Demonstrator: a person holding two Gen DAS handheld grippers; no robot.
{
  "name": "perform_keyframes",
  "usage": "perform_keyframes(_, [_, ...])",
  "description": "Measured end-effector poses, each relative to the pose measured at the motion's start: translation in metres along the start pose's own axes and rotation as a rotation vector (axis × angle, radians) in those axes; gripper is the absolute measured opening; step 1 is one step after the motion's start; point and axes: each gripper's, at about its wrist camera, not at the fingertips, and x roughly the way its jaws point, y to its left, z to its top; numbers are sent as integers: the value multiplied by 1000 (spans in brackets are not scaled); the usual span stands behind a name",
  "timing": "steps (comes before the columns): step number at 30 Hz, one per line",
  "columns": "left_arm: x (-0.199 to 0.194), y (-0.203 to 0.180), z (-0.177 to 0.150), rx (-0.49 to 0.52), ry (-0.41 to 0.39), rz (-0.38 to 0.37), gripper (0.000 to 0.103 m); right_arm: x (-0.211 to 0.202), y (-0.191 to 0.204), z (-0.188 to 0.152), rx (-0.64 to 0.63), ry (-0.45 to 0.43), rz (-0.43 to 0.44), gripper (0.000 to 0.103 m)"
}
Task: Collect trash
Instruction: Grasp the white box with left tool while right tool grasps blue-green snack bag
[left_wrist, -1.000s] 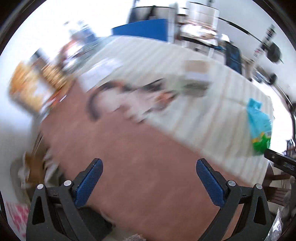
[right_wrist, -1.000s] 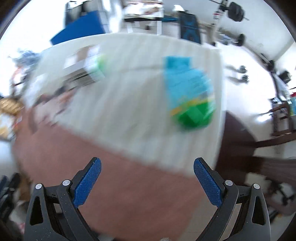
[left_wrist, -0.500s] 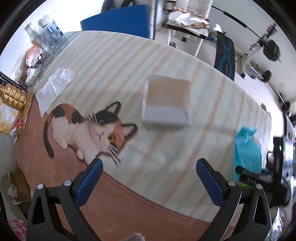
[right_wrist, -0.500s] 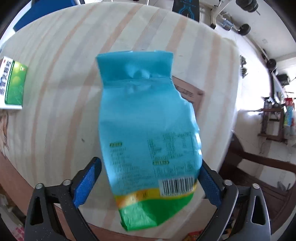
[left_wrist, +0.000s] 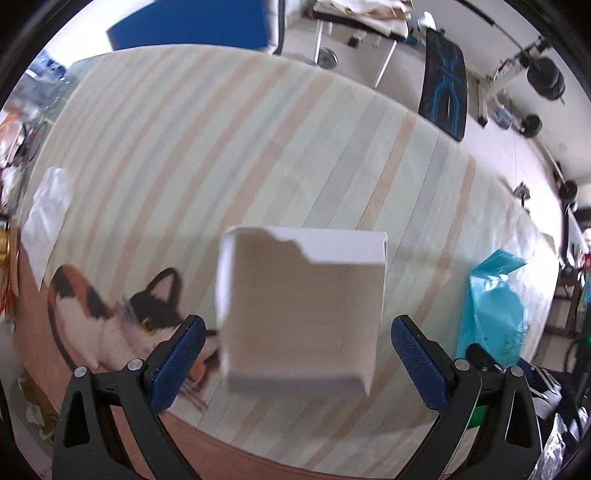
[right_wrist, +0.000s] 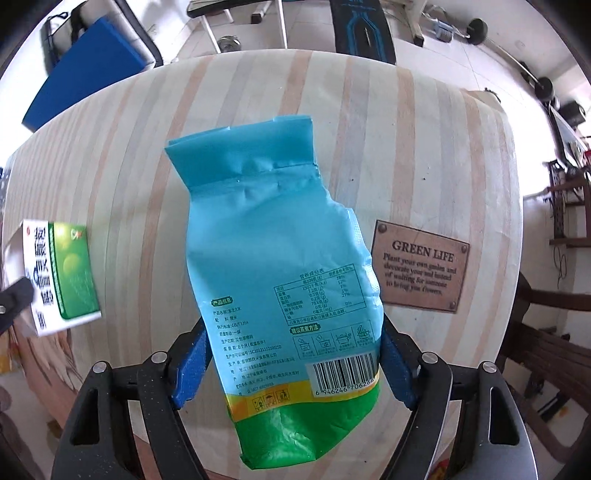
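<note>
A torn, empty cardboard box (left_wrist: 301, 314), white outside and brown inside, lies on the striped tablecloth (left_wrist: 221, 147). My left gripper (left_wrist: 297, 363) is open, its blue pads on either side of the box's near end, apart from it. The same box shows its green and white printed face in the right wrist view (right_wrist: 59, 273). A blue and green plastic food bag (right_wrist: 284, 280) lies flat on the cloth. My right gripper (right_wrist: 293, 363) is open, with its blue pads close against both sides of the bag's lower part. The bag also shows in the left wrist view (left_wrist: 495, 306).
A cat picture (left_wrist: 122, 314) is printed on the cloth at the left. A white plastic wrapper (left_wrist: 50, 210) lies at the far left edge. A brown "GREEN LIFE" patch (right_wrist: 421, 269) sits right of the bag. A blue chair (right_wrist: 88, 62) and gym gear stand beyond the table.
Both grippers have moved forward and down toward the table. The box now sits between the left pads and the bag between the right pads. Both stay open.
</note>
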Motion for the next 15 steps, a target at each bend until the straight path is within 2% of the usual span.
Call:
perform_keyframes(2, [10,-5,4,15,13,15,102,3,2,8,-1,7,-8,82])
perform_keyframes(3, [12,-7,5,22,11,19,96,4,3,9,-6,10,-12,82])
perform_keyframes(4, [14,-9,5,31,7,29,81,6,3,13,-10,12,-15,82])
perform_keyframes(5, [15,-10,5,37,4,39,73,9,10,16,-13,13,-19,82])
perform_keyframes(10, [7,-13,-3,61,-31,35,72,17,24,11,-30,-2,-45,82])
perform_keyframes(12, [5,-10,-8,70,-43,43,72,19,39,-4,-34,-12,-56,81])
perform_keyframes(15, [-4,-5,-22,76,-69,55,72,12,47,-17,-41,-36,-66,76])
